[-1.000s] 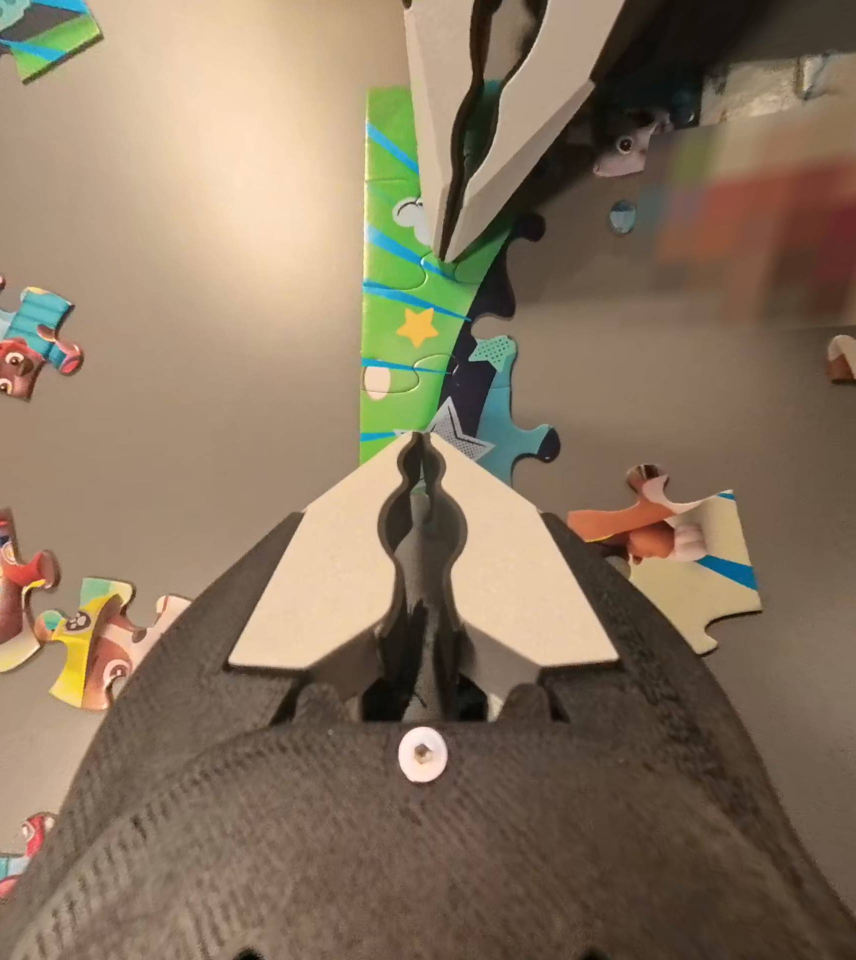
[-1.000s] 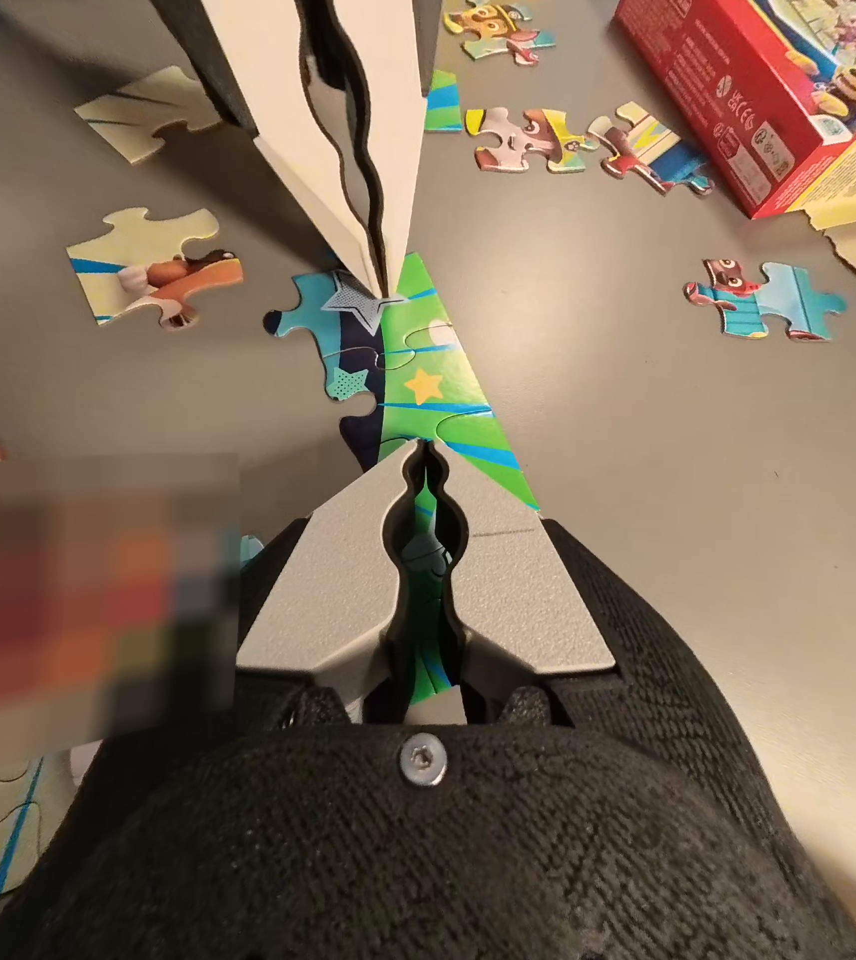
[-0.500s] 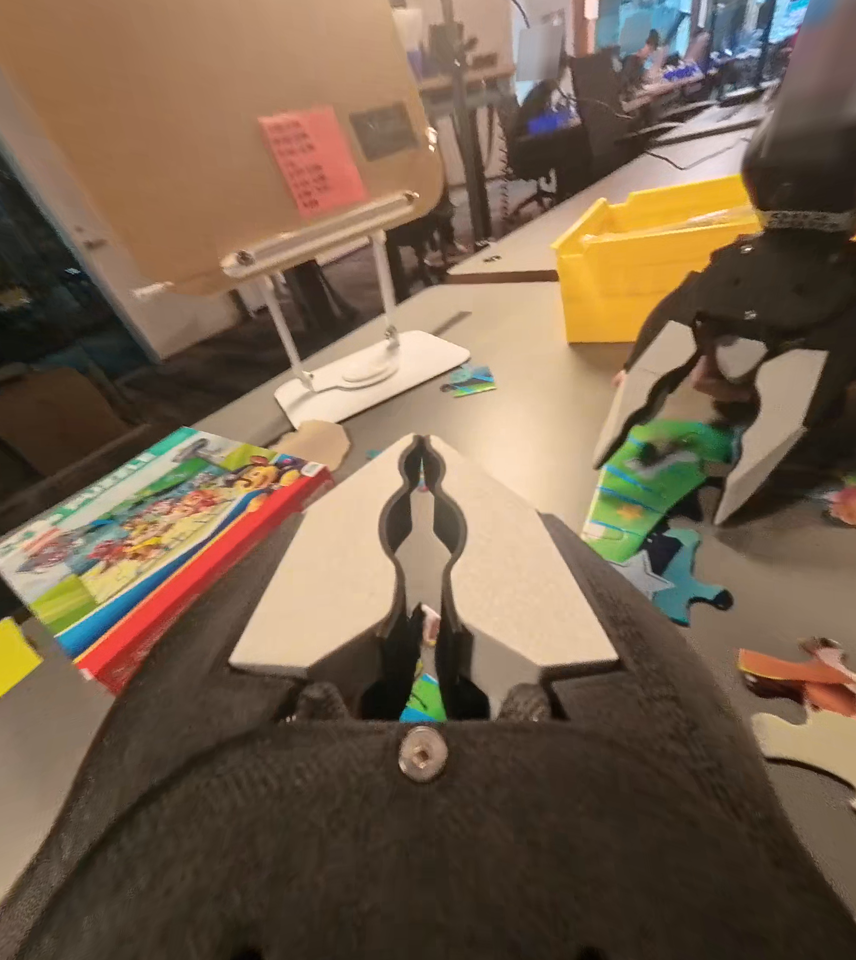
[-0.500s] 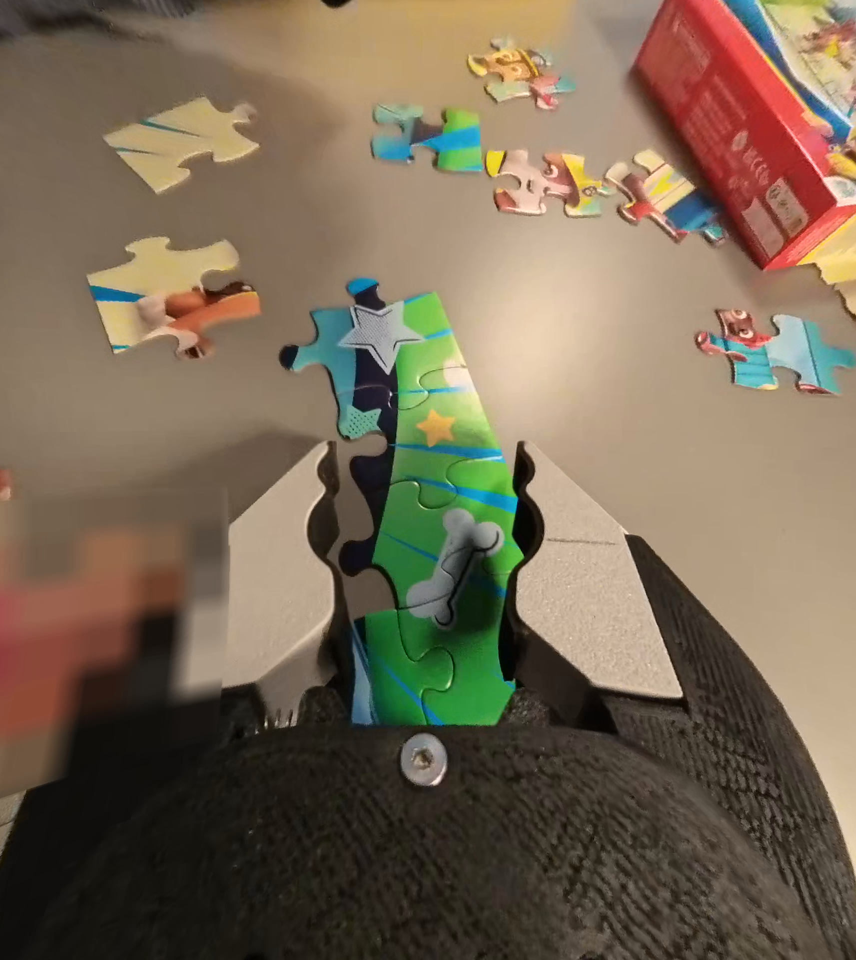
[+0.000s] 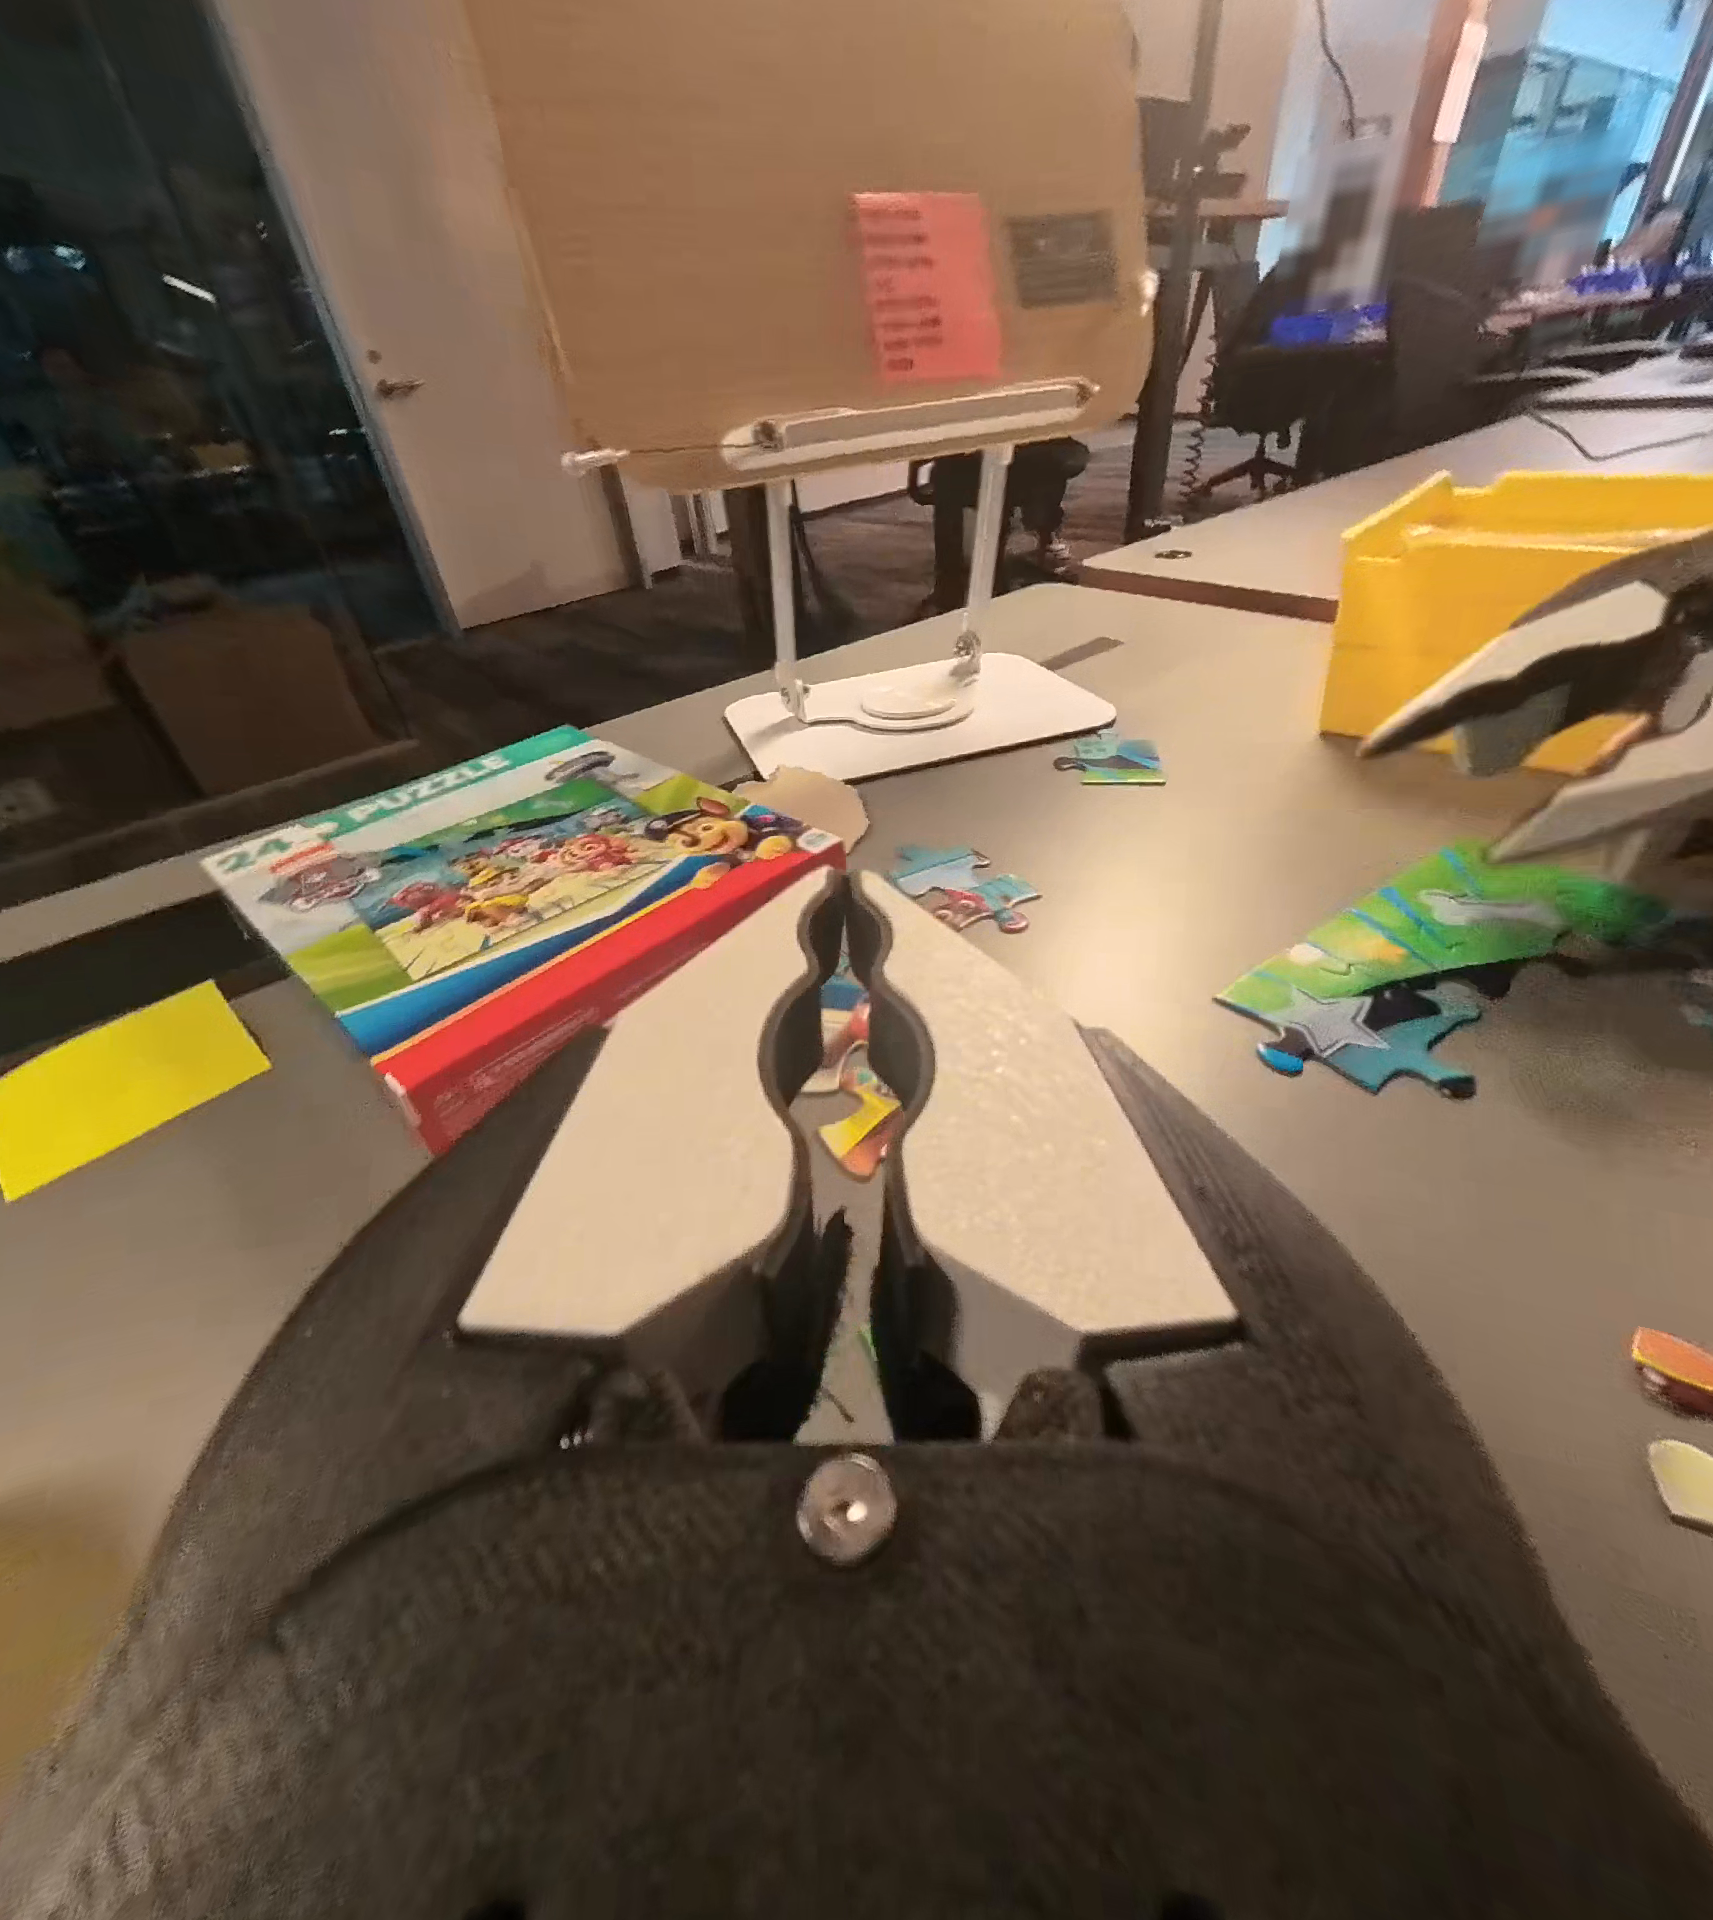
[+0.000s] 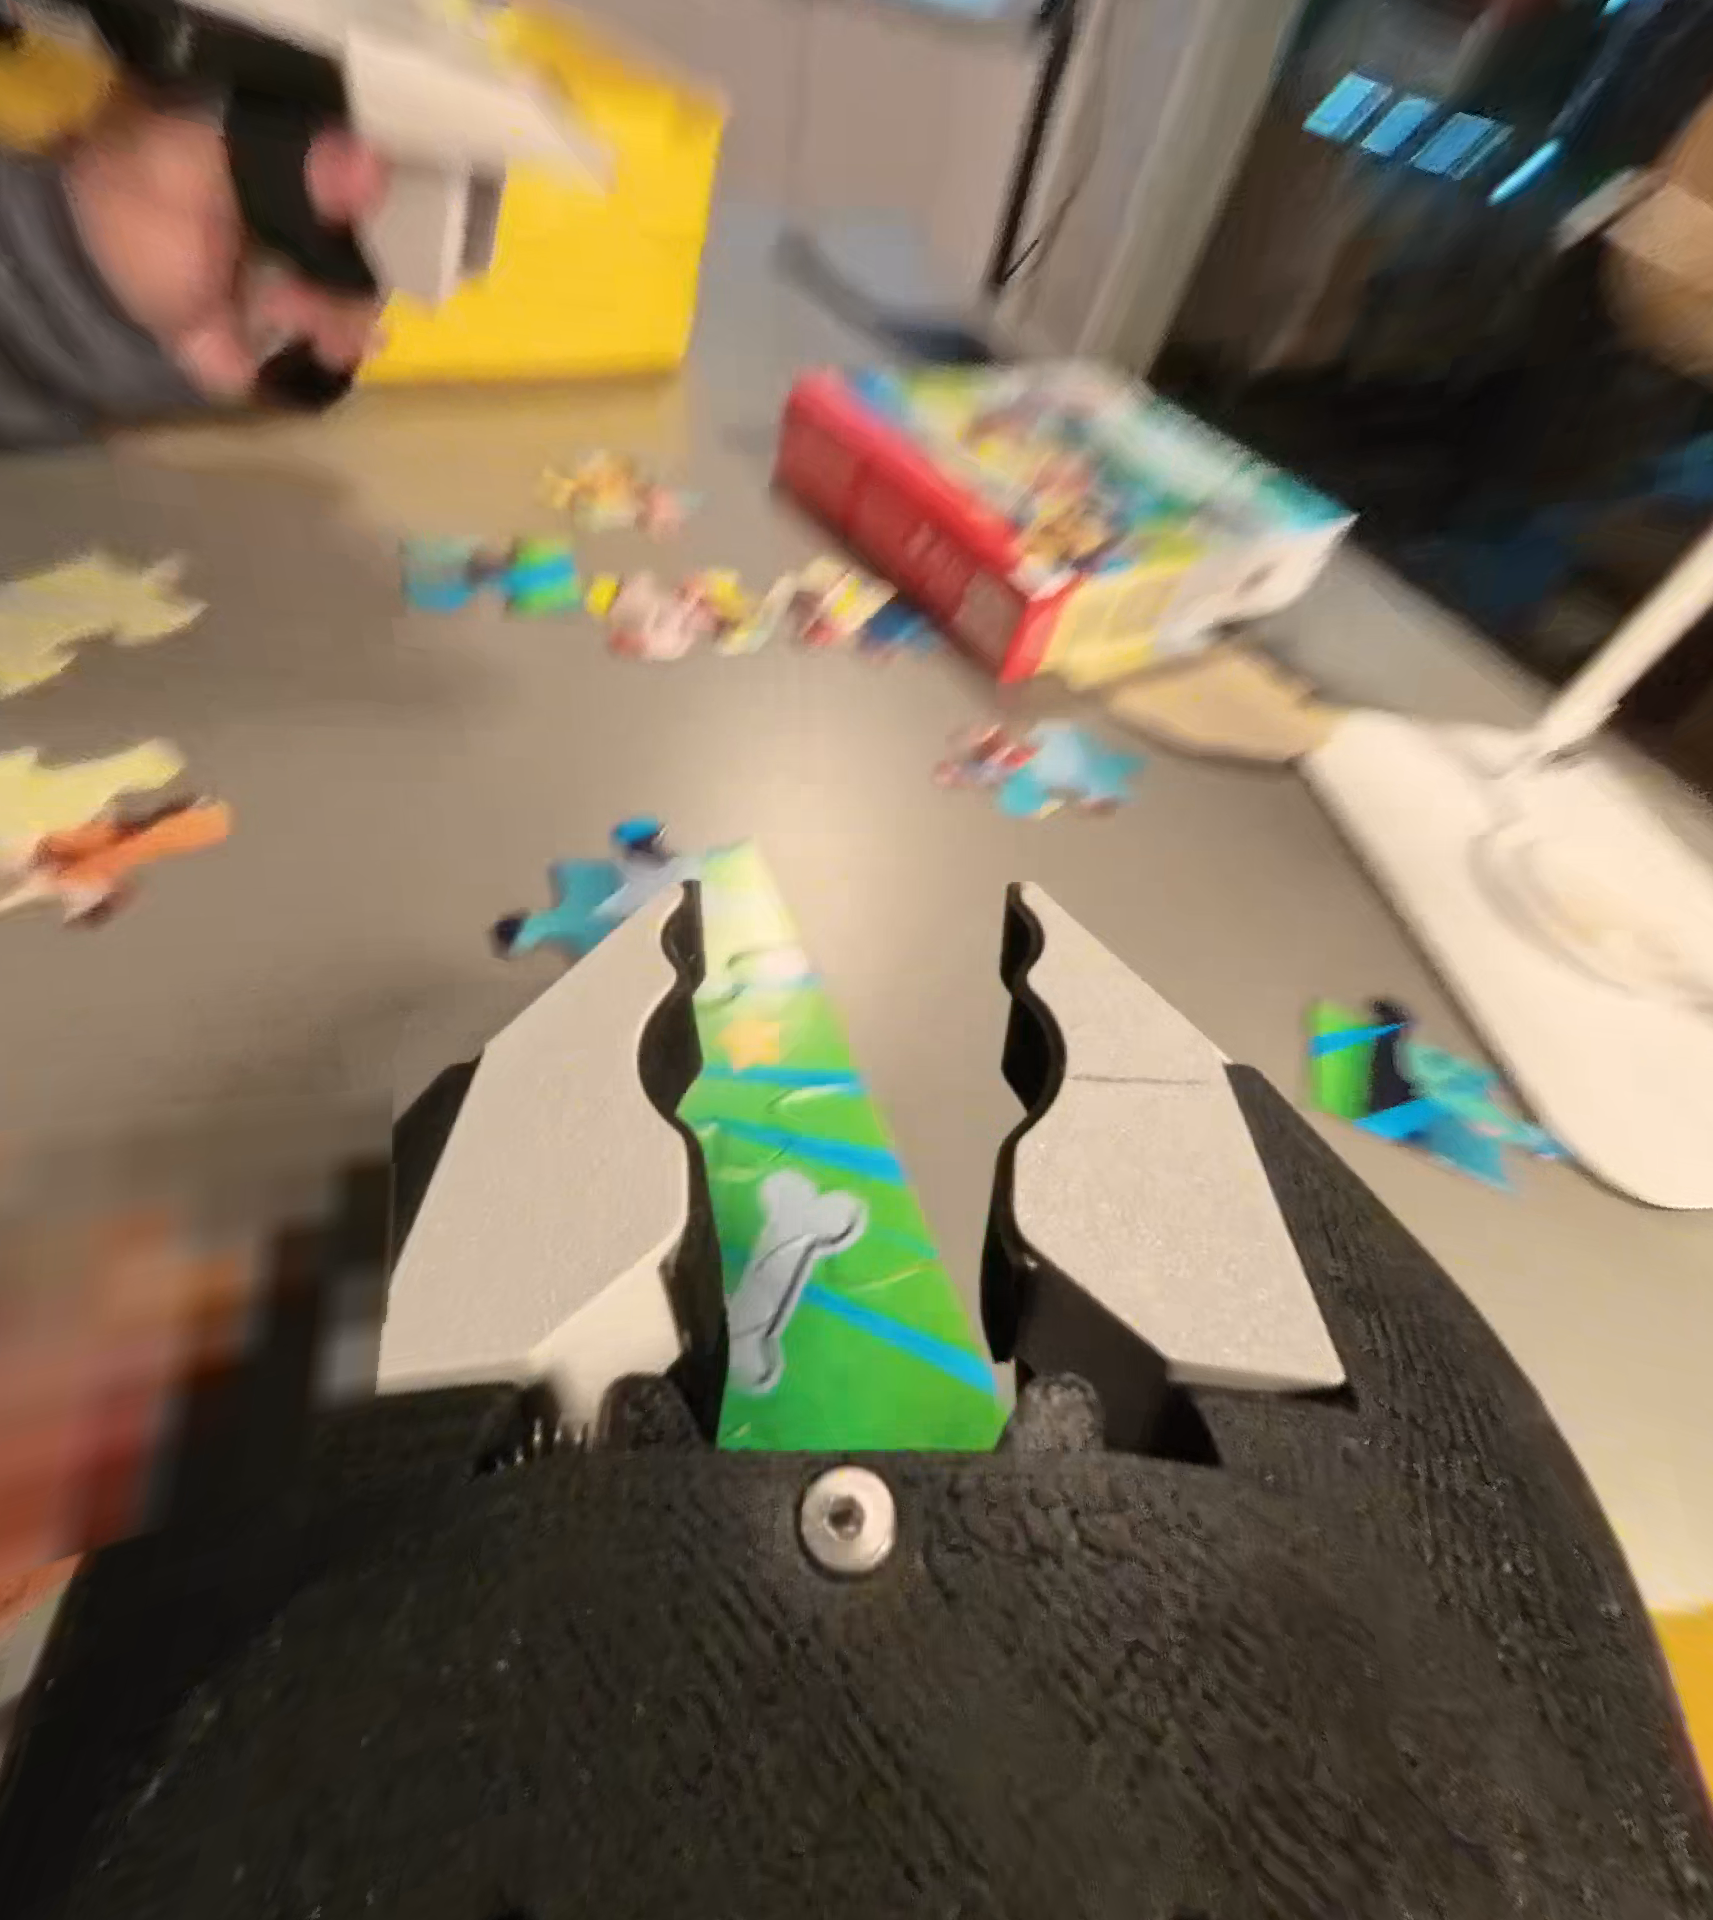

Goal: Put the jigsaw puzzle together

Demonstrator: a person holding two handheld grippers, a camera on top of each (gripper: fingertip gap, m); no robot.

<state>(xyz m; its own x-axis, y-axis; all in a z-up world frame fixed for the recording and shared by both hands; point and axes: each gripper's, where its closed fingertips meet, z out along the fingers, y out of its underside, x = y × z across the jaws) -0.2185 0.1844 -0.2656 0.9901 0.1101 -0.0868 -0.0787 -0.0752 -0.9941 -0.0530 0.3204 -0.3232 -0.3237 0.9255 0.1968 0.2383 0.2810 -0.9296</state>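
Note:
My left gripper (image 5: 850,883) is shut, raised off the grey table (image 5: 1195,914), with its tips over the near edge of the red puzzle box (image 5: 519,914); loose pieces show through the gap behind its fingers. My right gripper (image 6: 852,894) is open above a joined strip of green puzzle pieces (image 6: 810,1195) lying flat on the table; the strip runs between the fingers (image 6: 561,1143) without being pressed. In the left wrist view the right gripper (image 5: 1454,790) shows open at the right, its lower fingertip just over the strip (image 5: 1434,935).
Several loose puzzle pieces (image 6: 727,603) lie scattered around. A yellow bin (image 5: 1454,582) stands at the back right. A white stand base (image 5: 925,717) holds a cardboard panel (image 5: 810,229). A yellow note (image 5: 119,1086) lies on the table at the left. A hand (image 6: 239,260) holds the left gripper. About 25 cm separates my left fingertips from my right.
A second ago both grippers were shut with their tips down on the green strip. The left lifted away, still shut, and tilted up. The right opened over the strip and tilted up.

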